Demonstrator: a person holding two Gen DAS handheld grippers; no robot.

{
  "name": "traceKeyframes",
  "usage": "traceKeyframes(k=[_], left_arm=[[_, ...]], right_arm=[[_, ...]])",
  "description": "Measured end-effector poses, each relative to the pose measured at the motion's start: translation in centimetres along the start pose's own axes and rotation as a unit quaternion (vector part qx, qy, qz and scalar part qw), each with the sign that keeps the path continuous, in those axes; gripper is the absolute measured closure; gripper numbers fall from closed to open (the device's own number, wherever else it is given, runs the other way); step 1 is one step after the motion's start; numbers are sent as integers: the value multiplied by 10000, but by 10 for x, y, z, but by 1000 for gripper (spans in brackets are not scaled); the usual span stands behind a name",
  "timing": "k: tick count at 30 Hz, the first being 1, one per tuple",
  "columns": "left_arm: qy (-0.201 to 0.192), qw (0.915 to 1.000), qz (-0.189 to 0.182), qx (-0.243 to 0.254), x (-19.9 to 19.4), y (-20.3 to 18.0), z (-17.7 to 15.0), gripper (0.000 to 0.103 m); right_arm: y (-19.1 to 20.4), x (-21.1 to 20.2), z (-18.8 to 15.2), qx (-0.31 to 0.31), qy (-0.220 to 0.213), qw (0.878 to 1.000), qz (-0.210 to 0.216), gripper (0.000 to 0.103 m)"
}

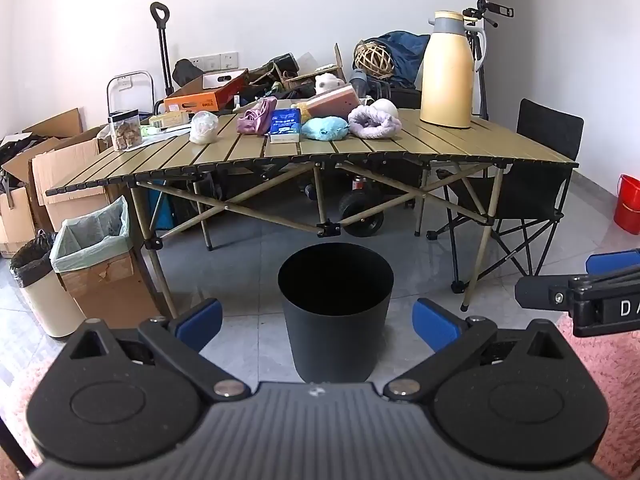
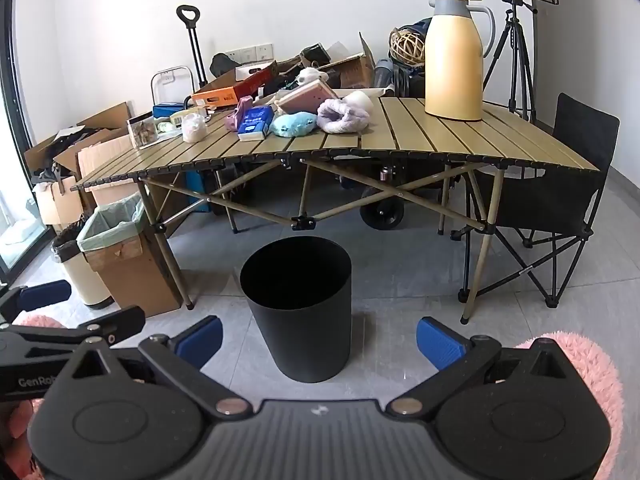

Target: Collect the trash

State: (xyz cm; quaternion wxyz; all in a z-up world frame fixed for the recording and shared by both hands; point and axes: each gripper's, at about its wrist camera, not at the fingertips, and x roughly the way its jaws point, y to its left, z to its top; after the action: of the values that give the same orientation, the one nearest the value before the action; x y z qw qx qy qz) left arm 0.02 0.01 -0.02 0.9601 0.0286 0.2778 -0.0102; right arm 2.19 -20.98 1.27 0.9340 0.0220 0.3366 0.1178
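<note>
A black round bin (image 1: 335, 312) stands on the grey tile floor in front of the folding table (image 1: 400, 148); it also shows in the right wrist view (image 2: 298, 308). On the table lie a crumpled white bag (image 1: 204, 127), a blue tissue pack (image 1: 285, 125), a pink cloth (image 1: 256, 120), a teal plush (image 1: 323, 128) and a lilac plush (image 1: 374, 122). My left gripper (image 1: 318, 322) is open and empty, low before the bin. My right gripper (image 2: 320, 338) is open and empty, beside it.
A tall yellow thermos (image 1: 448, 68) stands at the table's right. A cardboard box lined with a green bag (image 1: 98, 256) and a cream bin (image 1: 44, 292) stand at the left. A black folding chair (image 1: 532, 200) and red bucket (image 1: 628, 204) are at the right.
</note>
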Motion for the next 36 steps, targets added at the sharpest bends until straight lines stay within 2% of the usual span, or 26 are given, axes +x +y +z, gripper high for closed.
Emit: traceKeyframes(k=[36], left_arm=[[-120, 9999, -43, -111, -6, 1, 4, 0]], right_arm=[[3, -2, 0, -17, -45, 10000, -4, 0]])
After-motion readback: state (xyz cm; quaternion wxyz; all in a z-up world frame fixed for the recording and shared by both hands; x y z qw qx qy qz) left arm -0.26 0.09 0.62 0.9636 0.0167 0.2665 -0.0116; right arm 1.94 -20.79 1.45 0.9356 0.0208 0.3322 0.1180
